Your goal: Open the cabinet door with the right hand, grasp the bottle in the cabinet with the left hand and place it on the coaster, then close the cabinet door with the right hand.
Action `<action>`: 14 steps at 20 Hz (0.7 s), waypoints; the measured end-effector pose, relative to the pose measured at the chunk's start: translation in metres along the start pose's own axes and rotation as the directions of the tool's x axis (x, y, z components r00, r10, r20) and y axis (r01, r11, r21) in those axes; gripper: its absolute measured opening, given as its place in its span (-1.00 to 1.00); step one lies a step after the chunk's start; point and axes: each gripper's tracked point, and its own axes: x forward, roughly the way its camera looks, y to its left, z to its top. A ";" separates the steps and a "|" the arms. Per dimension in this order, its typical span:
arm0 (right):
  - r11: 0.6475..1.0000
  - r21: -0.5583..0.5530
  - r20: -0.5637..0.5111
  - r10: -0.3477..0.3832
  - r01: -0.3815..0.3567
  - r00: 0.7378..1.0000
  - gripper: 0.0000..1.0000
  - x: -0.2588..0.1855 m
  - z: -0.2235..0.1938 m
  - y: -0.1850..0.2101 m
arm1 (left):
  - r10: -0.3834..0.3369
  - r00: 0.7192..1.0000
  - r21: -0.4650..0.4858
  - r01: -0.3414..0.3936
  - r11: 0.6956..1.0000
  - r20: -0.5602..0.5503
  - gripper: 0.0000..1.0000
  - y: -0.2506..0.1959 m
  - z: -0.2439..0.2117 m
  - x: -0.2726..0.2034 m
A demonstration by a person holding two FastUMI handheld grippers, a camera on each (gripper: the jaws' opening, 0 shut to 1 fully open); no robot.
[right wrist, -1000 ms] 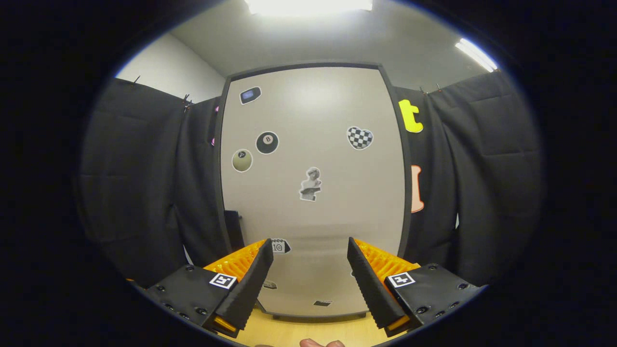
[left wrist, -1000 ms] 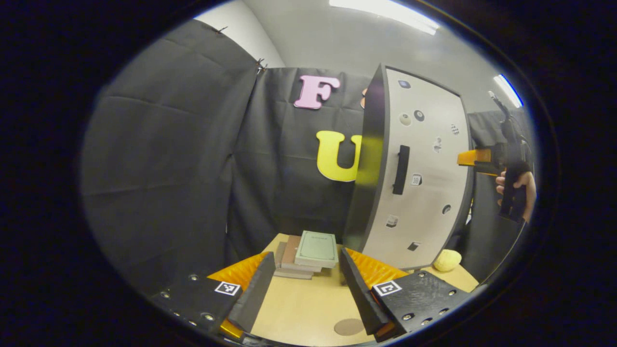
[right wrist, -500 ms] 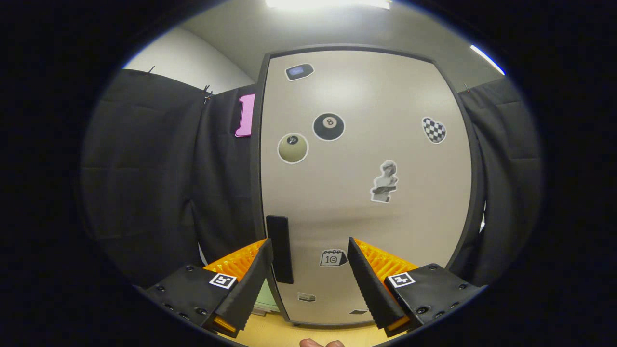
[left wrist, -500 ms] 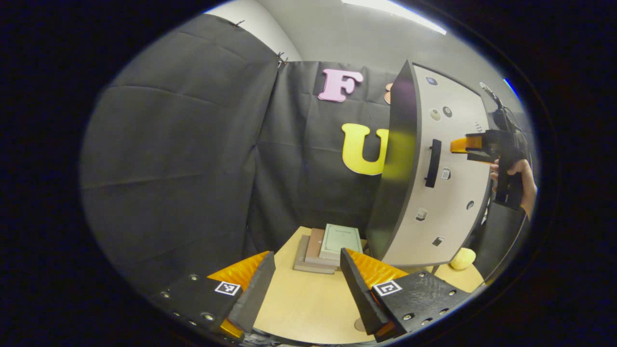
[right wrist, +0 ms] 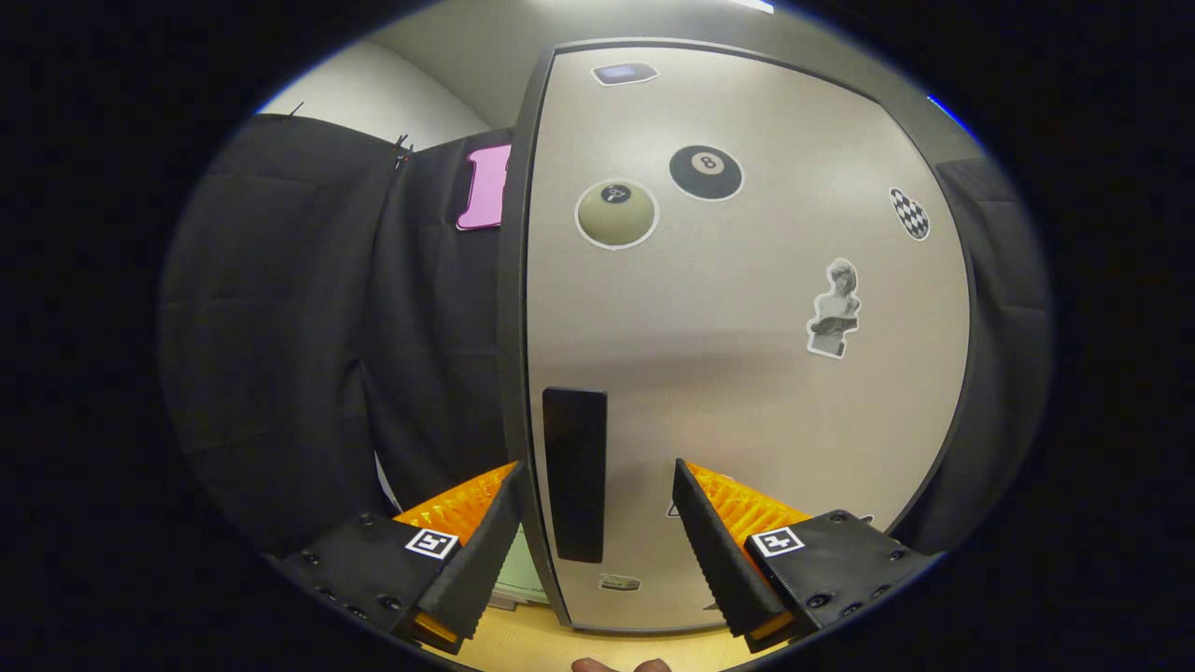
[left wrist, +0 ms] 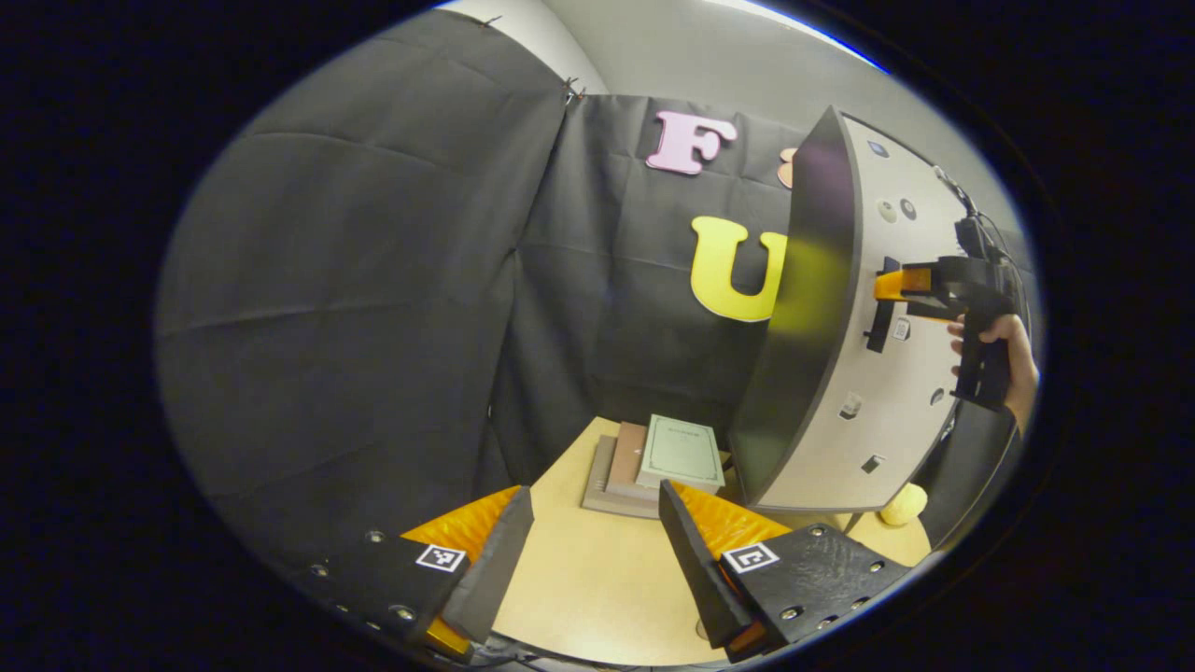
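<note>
Black cloth hangs all around the booth, and a pale wooden desk (left wrist: 579, 579) fills the bottom of the left gripper view. On it, at lower centre, lies a small stack of books (left wrist: 653, 462), and to the right stands the cabinet (left wrist: 812, 317), its grey door (right wrist: 747, 373) dotted with stickers.

In the right gripper view the right gripper (right wrist: 597, 532) sits at the bottom of the frame with its fingers spread wide, one on either side of the door's black handle (right wrist: 574, 471) and not pressing on it. I judge it is lined up that way to close on the handle and pull. The door looks shut, so the bottle must be hidden inside, out of sight.

The left gripper (left wrist: 593, 560) hangs low over the desk, fingers also wide apart and holding nothing, probably waiting its turn. A yellowish round thing (left wrist: 901, 504) sits at lower right by the cabinet's foot; I cannot tell what it is. I cannot pick out the coaster.
</note>
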 end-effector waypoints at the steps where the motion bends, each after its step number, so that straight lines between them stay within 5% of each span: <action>1: 1.000 0.000 -0.008 -0.009 0.009 1.000 0.96 0.003 -0.002 0.001 | -0.002 1.000 -0.001 0.002 1.000 -0.001 0.69 0.000 0.000 0.003; 3: 1.000 0.011 -0.023 -0.026 0.026 0.999 0.87 0.009 -0.006 0.003 | -0.008 1.000 0.008 0.008 1.000 -0.002 0.69 0.001 0.000 0.007; 5: 0.999 0.027 -0.042 -0.025 0.026 0.999 0.42 0.011 -0.009 0.007 | -0.014 1.000 0.017 0.014 1.000 -0.008 0.69 0.002 0.001 0.010; 7: 0.999 0.041 -0.061 -0.032 0.034 0.998 0.43 0.013 -0.012 0.009 | -0.012 1.000 0.029 0.013 1.000 -0.008 0.69 0.004 0.002 0.012; 9: 0.997 0.066 -0.082 -0.039 0.044 0.996 -0.18 0.015 -0.017 0.009 | -0.021 1.000 0.035 0.021 0.999 -0.002 0.65 0.004 0.003 0.012; 14: 0.995 0.077 -0.092 -0.054 0.061 0.994 -0.29 0.016 -0.018 0.010 | -0.027 1.000 -0.007 0.027 1.000 -0.010 0.68 0.009 -0.003 0.008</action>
